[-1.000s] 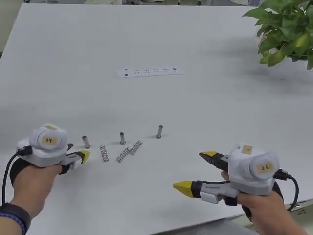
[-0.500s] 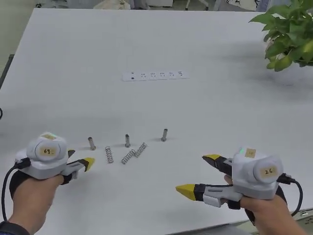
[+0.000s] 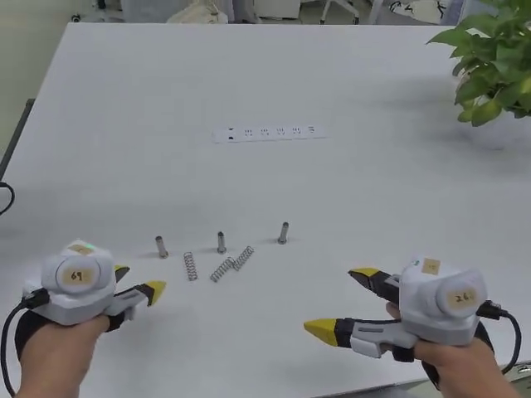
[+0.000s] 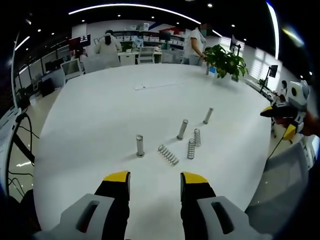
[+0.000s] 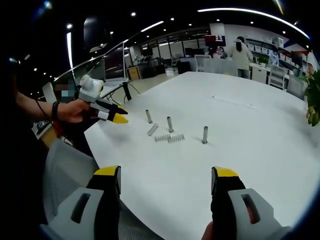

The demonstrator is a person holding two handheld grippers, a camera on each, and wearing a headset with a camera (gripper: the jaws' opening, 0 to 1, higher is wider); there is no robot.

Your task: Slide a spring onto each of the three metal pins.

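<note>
both my left tongs [image 3: 138,279] and right tongs [image 3: 341,300] open, empty. springs [image 3: 221,269] look light, squashy, likely to roll; i'd pinch mid-coil gently. pins [image 3: 221,241] upright on counter [image 3: 332,191].

A white table [image 3: 373,207] carries three metal pins standing upright in a row: the left pin [image 3: 161,246], the middle pin [image 3: 221,242] and the right pin [image 3: 284,233]. From the middle pin, the first spring [image 3: 190,265] lies flat at 7 o'clock, the second spring [image 3: 222,269] at 6 and the third spring [image 3: 243,258] at 5, the last two close together. A white power strip [image 3: 267,133] lies well apart at 12 o'clock, and a potted plant [image 3: 494,66] at 2 o'clock.
</note>
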